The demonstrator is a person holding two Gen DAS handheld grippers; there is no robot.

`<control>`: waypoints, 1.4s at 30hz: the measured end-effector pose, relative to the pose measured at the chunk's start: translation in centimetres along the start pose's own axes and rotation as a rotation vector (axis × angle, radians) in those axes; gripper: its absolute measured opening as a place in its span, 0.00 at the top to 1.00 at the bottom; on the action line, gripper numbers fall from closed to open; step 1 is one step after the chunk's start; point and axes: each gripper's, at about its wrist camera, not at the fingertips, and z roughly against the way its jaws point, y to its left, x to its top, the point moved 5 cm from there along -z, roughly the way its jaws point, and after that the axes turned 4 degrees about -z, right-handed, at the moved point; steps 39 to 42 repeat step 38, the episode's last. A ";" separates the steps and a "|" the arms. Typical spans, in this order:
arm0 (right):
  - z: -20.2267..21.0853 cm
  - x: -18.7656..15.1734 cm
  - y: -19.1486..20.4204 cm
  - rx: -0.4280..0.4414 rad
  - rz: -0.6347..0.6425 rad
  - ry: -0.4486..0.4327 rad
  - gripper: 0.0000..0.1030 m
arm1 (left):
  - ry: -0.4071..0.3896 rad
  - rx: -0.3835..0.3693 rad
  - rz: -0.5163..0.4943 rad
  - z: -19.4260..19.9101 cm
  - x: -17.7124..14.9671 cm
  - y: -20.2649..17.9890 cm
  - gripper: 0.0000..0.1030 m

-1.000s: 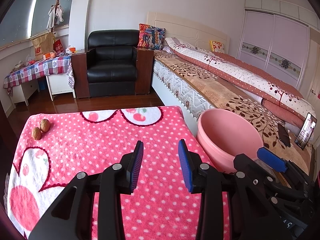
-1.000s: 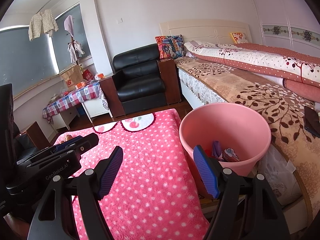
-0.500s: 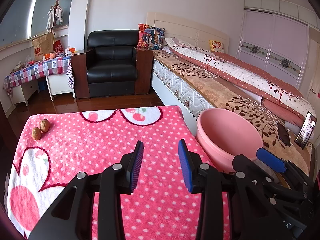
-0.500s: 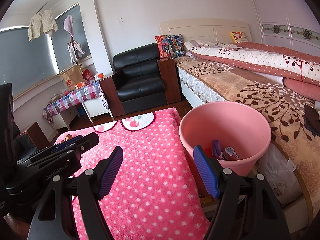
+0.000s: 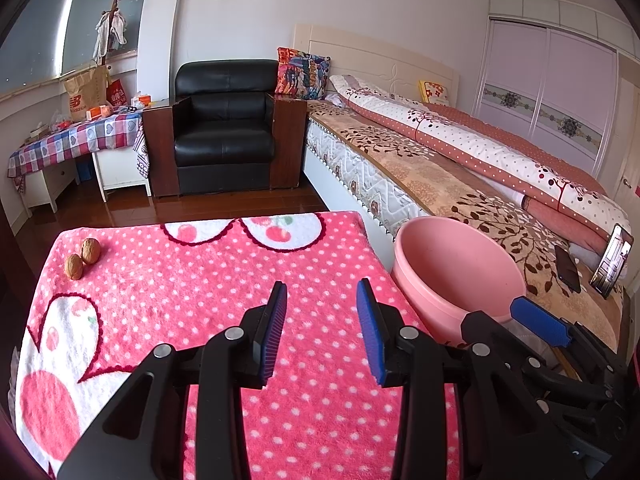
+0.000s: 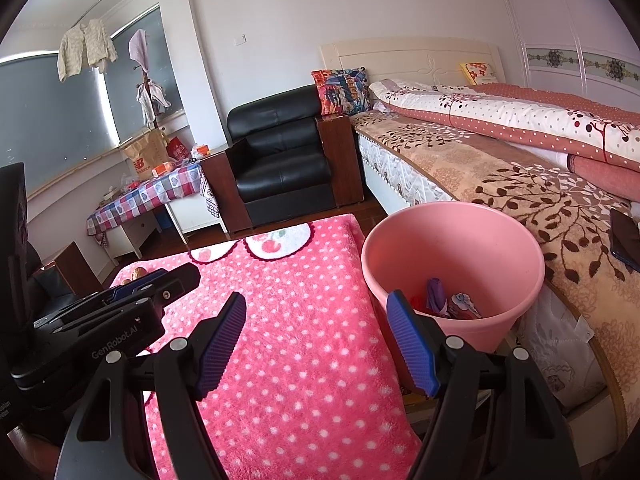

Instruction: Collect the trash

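Bedroom with a pink polka-dot blanket (image 5: 192,296) spread as the work surface, seen first from the left wrist. Left gripper (image 5: 322,328) poised above the blanket, jaws apart and empty. Two walnuts (image 5: 83,257) touching each other at the blanket's far left corner, well apart from the pink bucket (image 5: 456,268) just off its right edge. Likely next target: those walnuts. Best approached low and from above, jaws spread wider than one nut, closed gently since round shells roll on soft pile.

From the right wrist: right gripper (image 6: 316,340) also spread wide, holding nothing, beside the bucket (image 6: 452,240). Crumpled wrappers (image 6: 448,302) already lying at the bucket's bottom. Walnuts (image 6: 138,273) barely visible behind the other tool.
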 end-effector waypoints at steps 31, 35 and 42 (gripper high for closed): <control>0.0 0.1 0.1 -0.001 0.001 0.002 0.30 | -0.002 0.007 -0.001 0.1 0.1 0.1 0.64; 0.0 0.1 0.2 -0.001 0.003 0.004 0.30 | 0.013 0.011 0.014 -0.1 0.0 0.4 0.64; 0.1 0.0 0.3 0.001 0.006 0.005 0.30 | 0.011 0.012 0.017 0.0 0.0 0.5 0.64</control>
